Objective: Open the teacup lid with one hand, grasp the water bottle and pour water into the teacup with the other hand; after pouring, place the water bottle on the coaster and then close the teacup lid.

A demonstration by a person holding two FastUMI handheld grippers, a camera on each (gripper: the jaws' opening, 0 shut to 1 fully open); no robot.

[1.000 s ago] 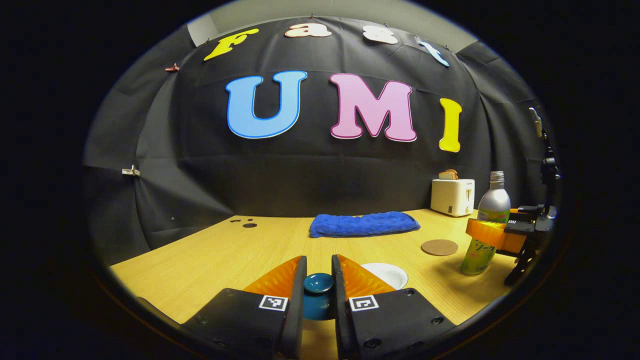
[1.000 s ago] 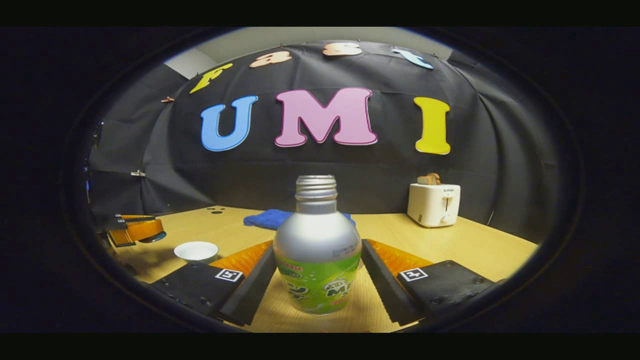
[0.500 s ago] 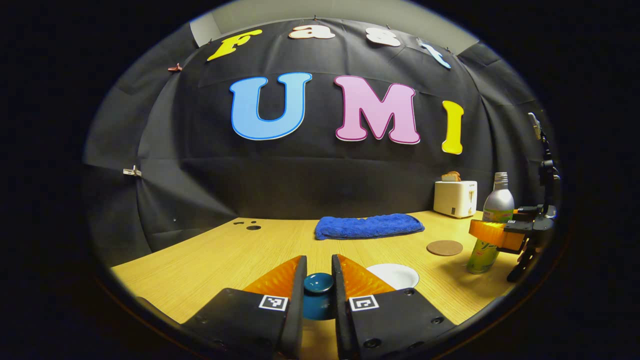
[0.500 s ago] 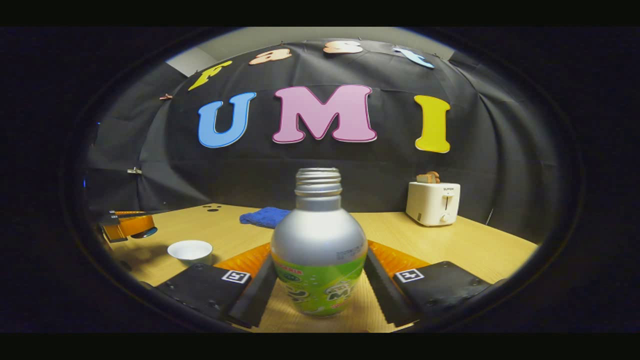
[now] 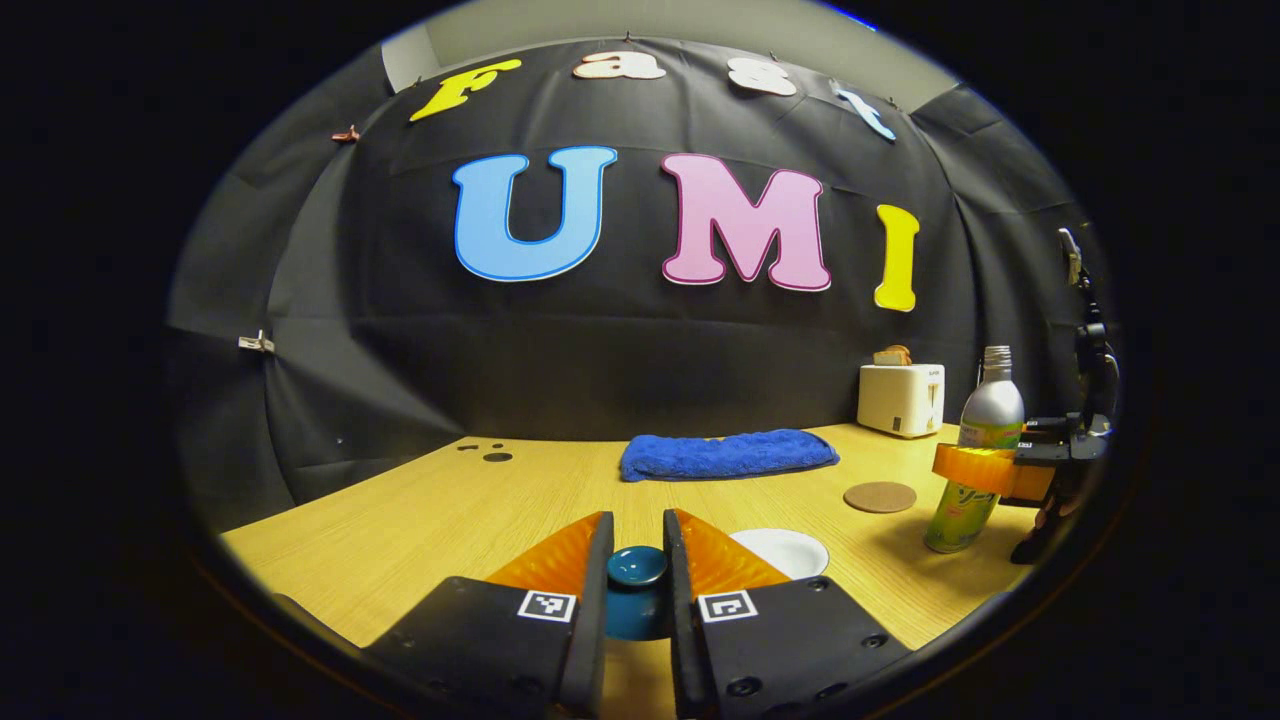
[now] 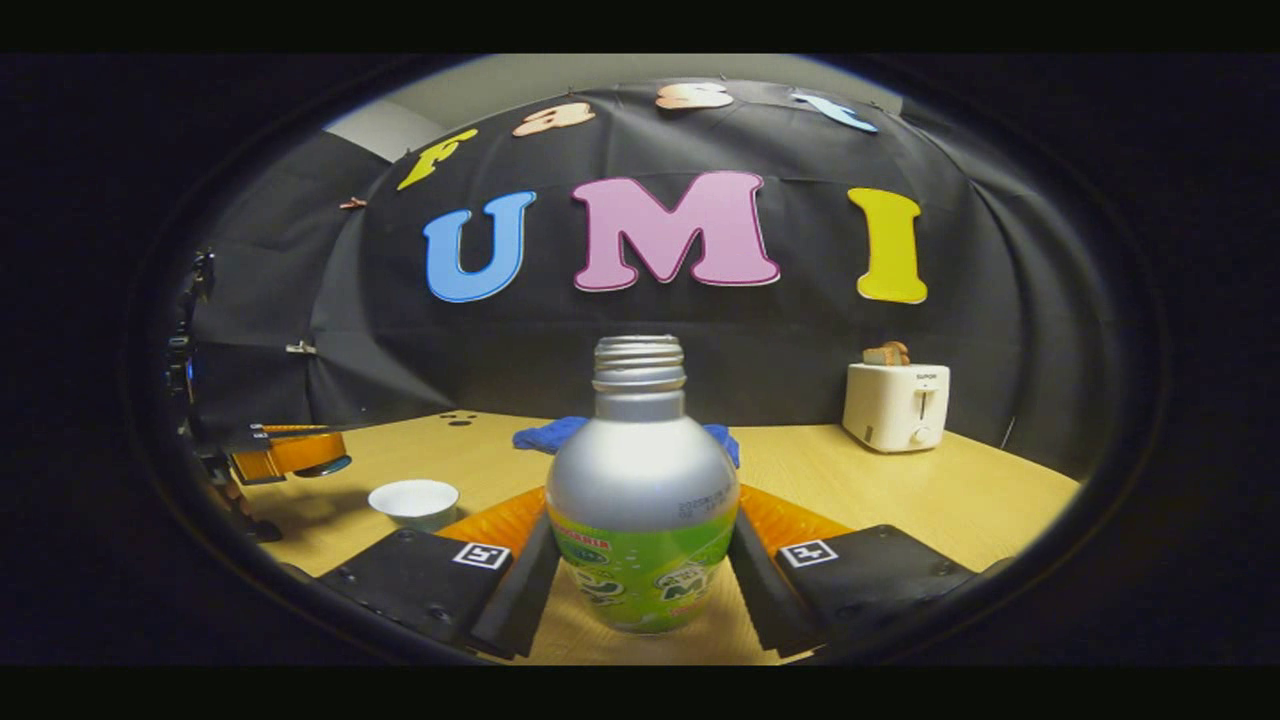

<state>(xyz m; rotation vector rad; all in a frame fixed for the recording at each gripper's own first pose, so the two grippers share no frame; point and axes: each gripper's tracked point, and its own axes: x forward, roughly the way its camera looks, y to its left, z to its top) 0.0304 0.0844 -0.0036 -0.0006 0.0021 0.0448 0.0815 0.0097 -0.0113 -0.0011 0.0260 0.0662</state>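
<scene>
A black cloth wall [image 5: 620,350] hangs in folds behind a light wood-grain worktop [image 5: 430,510]. Above the cloth a strip of pale wall [image 5: 640,20] shows. A white toaster [image 6: 896,405] stands at the back, a blue towel [image 5: 728,452] lying near the cloth.

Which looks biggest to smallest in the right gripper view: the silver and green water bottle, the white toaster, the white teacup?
1. Silver and green water bottle, though it is nearest the camera.
2. White toaster.
3. White teacup.
</scene>
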